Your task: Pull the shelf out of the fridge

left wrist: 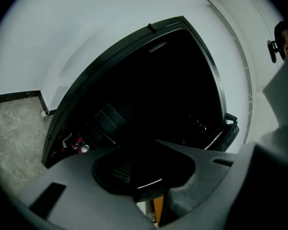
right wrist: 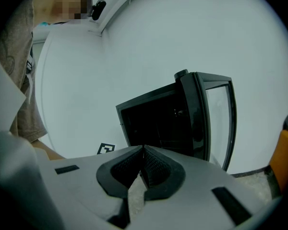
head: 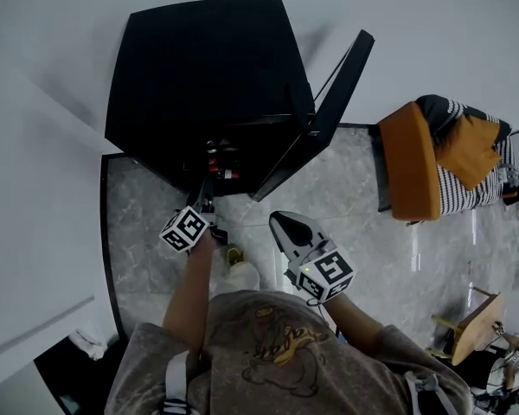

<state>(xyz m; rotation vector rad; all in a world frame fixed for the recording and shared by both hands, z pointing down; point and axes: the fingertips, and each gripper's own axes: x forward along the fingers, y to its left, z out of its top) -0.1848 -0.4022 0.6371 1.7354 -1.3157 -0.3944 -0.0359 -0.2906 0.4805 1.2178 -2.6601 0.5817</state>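
Hovering my left gripper (left wrist: pixel 144 176), jaws wide and empty; dark fridge (head: pixel 199 67) ahead, so I might miss the shelf (left wrist: pixel 107 120) and clip the bottles (left wrist: pixel 77 145) off to its left.

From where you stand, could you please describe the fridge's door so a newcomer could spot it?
Find the black fridge against the white wall. Its door stands open at the fridge's right in the head view, a thin dark glass-paned panel, unlike the orange chair beyond it.

Smooth black fridge cabinet (head: pixel 199 67) with a clear glass door pane (right wrist: pixel 218 119); glossy grey marbled stone floor (head: pixel 346 188); matt grey plastic right gripper (right wrist: pixel 143 150), ribbed black pads (right wrist: pixel 156 169).
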